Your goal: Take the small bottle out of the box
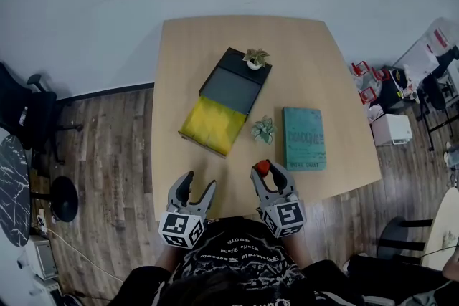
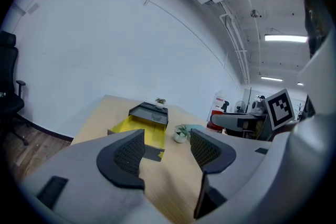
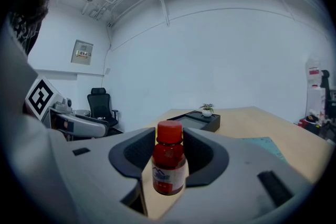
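A small red bottle (image 3: 169, 171) with a red cap (image 1: 262, 167) stands upright between the pads of my right gripper (image 3: 169, 152), which is shut on it above the near edge of the wooden table (image 1: 215, 39). The box (image 1: 226, 100) lies in the middle of the table, its yellow tray (image 1: 213, 124) slid out from the dark sleeve (image 1: 234, 86); it shows small and far in the right gripper view (image 3: 197, 120). My left gripper (image 1: 197, 188) hovers open and empty at the near edge, left of the right gripper (image 1: 266, 173). Its jaws (image 2: 165, 152) point toward the yellow tray (image 2: 140, 129).
A small potted plant (image 1: 255, 58) sits on the far end of the box. Another plant (image 1: 264, 130) stands on the table beside a teal book (image 1: 303, 138). A black office chair (image 1: 29, 118) is at the left, clutter and white boxes (image 1: 391, 129) at the right.
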`<state>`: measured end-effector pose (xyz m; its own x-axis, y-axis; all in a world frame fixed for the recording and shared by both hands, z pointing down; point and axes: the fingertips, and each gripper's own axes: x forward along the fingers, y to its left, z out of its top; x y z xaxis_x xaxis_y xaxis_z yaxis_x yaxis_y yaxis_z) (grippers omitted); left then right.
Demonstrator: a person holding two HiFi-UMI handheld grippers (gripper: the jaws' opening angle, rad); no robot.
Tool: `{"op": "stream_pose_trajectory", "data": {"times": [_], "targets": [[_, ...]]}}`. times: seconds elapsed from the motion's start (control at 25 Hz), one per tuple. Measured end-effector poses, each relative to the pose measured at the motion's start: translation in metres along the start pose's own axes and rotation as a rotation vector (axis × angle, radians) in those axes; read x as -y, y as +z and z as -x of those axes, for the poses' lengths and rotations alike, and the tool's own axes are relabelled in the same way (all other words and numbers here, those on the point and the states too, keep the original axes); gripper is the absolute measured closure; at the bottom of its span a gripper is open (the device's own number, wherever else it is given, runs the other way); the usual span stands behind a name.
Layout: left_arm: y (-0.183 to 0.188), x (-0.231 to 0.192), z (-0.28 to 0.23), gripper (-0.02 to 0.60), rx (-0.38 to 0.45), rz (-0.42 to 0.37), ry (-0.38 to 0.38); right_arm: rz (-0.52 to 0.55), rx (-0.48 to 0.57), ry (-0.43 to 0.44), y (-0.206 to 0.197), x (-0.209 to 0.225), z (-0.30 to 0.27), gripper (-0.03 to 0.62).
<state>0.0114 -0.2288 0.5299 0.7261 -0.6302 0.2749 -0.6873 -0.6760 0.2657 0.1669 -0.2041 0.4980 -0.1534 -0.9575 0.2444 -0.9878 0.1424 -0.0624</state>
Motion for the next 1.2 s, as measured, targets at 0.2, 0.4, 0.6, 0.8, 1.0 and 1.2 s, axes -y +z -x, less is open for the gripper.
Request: {"op": "stream_pose_trajectory", "data": {"times": [0.2, 0.4, 0.6, 0.8, 1.0, 1.2], "targets": [[0.0056, 0.0004, 0.0019, 0.466, 0.020, -0.037, 0.028, 0.002, -0.006, 0.006, -0.0031, -0.0003, -0.0006, 0.433], [0.0078, 0.0030, 0.0014, 0.571, 0.025, -0.049, 0.029, 0.014, -0.009, 0.015, -0.0028, -0.0007, -0.0021, 0.439], [0.0082, 0.0085, 0.0016, 0.578, 0.028, -0.019, -0.004, 0.015, -0.010, 0.023, -0.0030, 0.0003, -0.0033, 0.441], [0.0072, 0.0061, 0.0024, 0.578, 0.031, -0.003, 0.006, 0.015, -0.012, 0.035, -0.0044, -0.0029, -0.0044, 0.442], [0.0054, 0.0069, 0.0018, 0.578, 0.026, -0.006, 0.014, 0.018, -0.021, 0.030, -0.0059, -0.0002, -0.0045, 0.444], [0.0030, 0.0038, 0.0025, 0.578, 0.024, -0.003, 0.022, 0.014, -0.024, 0.026, -0.0088, 0.0023, -0.0057, 0.444]]}}
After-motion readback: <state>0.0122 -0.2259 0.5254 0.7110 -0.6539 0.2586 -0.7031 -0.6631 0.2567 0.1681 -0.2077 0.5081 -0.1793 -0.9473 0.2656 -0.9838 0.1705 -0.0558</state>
